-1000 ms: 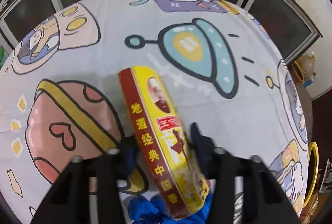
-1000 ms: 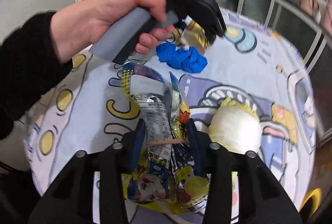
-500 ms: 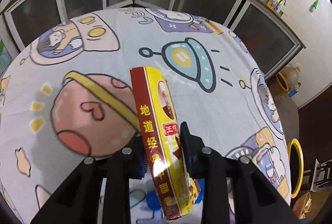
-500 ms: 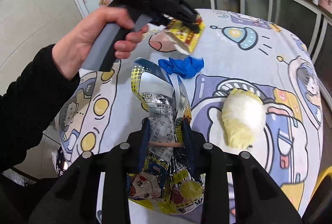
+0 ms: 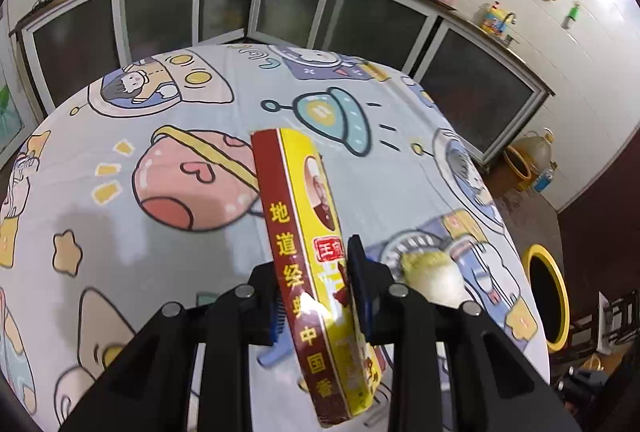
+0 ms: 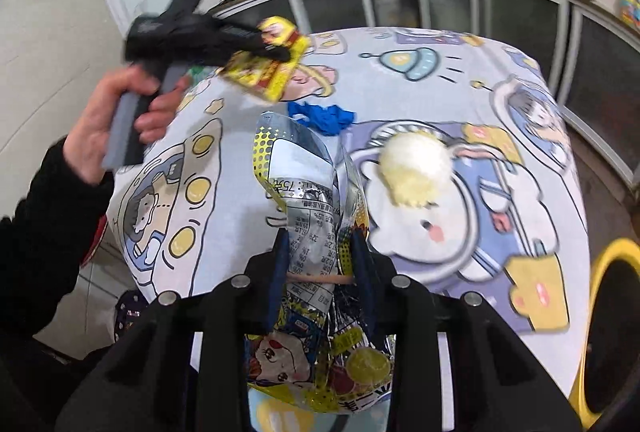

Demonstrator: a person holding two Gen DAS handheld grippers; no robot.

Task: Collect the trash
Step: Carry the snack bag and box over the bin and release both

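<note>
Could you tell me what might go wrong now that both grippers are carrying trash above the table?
The left gripper pinches the yellow box near one end, so the long free end could swing or slip. The right gripper holds only a crumpled snack wrapper, which may slide out. The blue glove and white wad remain on the table.

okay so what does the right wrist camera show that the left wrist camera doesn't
Only the right wrist view shows the right gripper clamped on a crinkled snack bag, the person's hand holding the left gripper, and a blue glove lying on the tablecloth.

Only the left wrist view shows the box's red side with yellow lettering, close up.

Both show the yellow box, the pale cabbage piece, the cartoon tablecloth and the yellow-rimmed bin.
</note>
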